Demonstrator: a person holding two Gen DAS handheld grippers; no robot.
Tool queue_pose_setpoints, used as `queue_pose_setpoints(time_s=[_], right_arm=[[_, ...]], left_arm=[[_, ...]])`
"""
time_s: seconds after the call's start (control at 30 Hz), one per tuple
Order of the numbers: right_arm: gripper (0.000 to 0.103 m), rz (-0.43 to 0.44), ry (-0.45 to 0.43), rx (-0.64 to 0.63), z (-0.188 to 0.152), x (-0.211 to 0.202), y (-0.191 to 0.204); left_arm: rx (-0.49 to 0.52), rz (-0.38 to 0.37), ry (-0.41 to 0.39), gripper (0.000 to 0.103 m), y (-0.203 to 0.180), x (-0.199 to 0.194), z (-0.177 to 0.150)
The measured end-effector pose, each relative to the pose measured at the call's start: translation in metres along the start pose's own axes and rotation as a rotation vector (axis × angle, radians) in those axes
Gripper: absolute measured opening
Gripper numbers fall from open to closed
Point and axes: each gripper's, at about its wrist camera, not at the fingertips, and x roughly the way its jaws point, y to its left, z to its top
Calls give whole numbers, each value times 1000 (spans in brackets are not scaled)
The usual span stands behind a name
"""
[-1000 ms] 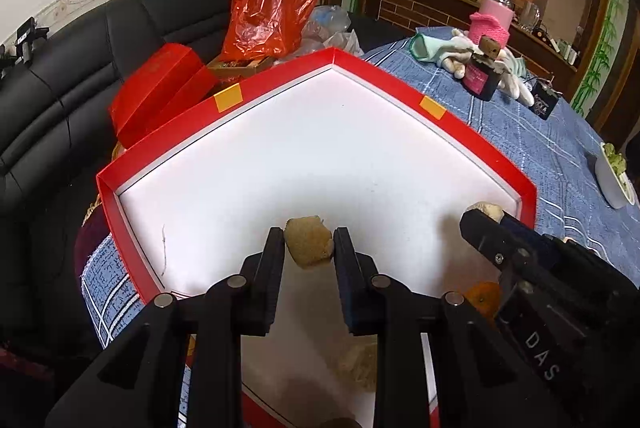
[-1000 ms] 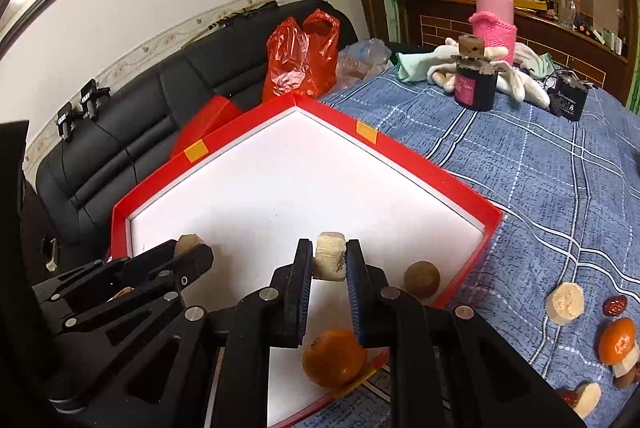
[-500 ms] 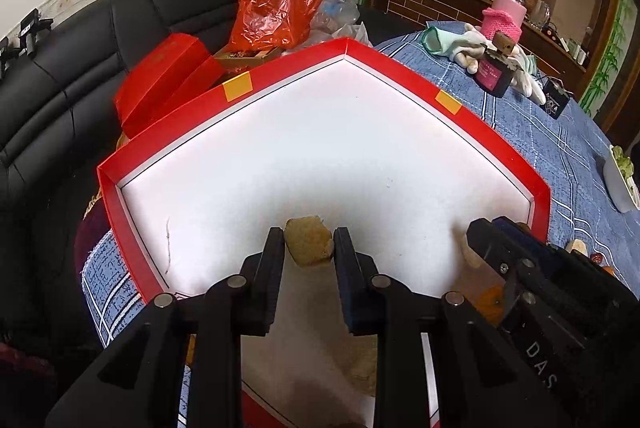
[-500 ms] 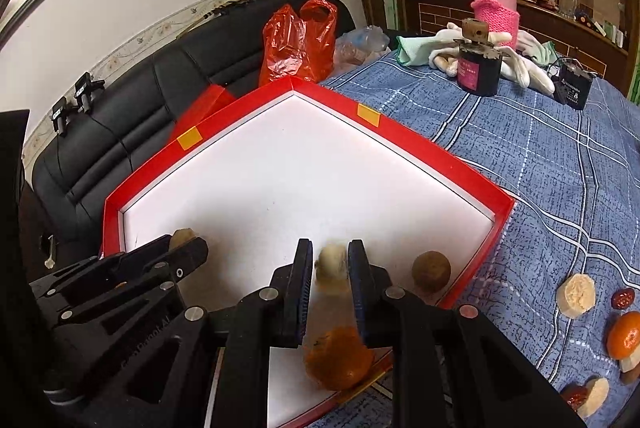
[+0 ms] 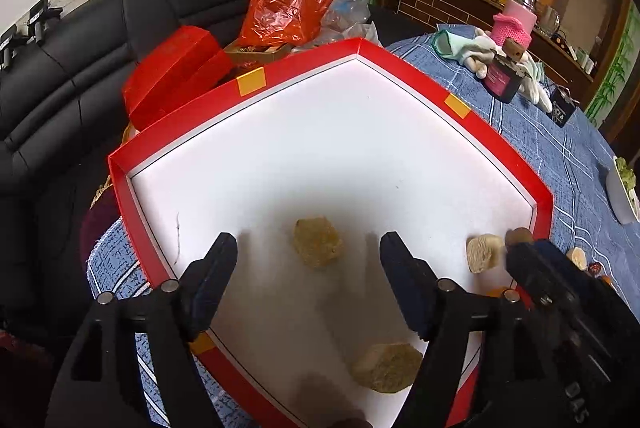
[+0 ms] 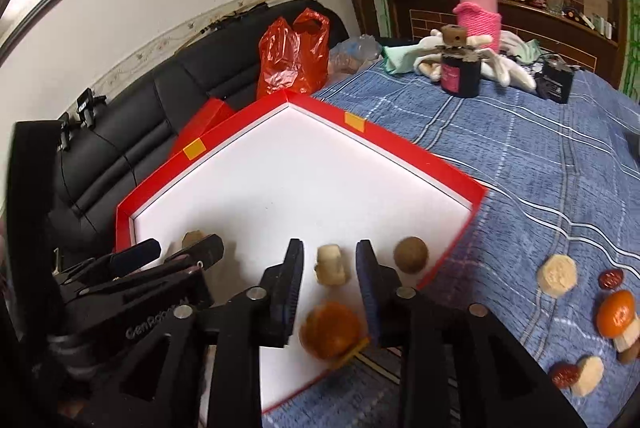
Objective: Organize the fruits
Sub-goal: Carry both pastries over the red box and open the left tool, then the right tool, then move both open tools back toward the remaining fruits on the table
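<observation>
A red-rimmed white tray point(image 5: 500, 148) lies on the blue cloth; it also shows in the right wrist view point(image 6: 400, 144). My left gripper point(image 5: 308, 252) is open, its jaws wide on either side of a tan fruit chunk point(image 5: 317, 242) lying on the tray. Another tan chunk point(image 5: 386, 367) lies nearer. My right gripper point(image 6: 329, 262) is open around a pale chunk point(image 6: 330, 265) resting on the tray. An orange point(image 6: 331, 330) and a brown round fruit point(image 6: 410, 254) lie in the tray beside it.
Loose fruit lies on the cloth point(image 6: 560, 168) at the right: a banana slice point(image 6: 557, 275), an orange point(image 6: 616, 313), red dates point(image 6: 611, 278). A dark bottle point(image 6: 460, 68) and gloves point(image 6: 508, 68) stand at the back. A red bag point(image 5: 288, 4) sits on the black sofa point(image 5: 80, 40).
Both grippers have opened and let go of their chunks, which now lie on the tray. The left jaws spread wide; the right jaws parted less.
</observation>
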Motion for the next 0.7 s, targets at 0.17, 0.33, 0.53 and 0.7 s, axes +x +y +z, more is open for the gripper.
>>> queue_pose_setpoints(time_s=[0.17,0.33,0.53,0.7], right_arm=[[50,-7,-42,13,-9,-27,-12],[62,-13,-98,31,-22,-65,-34],[68,-123,-128,125,-63,-110,-96],[60,-188,-67,212,-85,-116,-141]], left_arm=[[13,-1,51,74,-2,3,-3],[-49,-53,-18,74,3,-20,-5],[107,-191,-175,74,-45,-64,-21],[291,-310,-168,74,-100,-74,-49]])
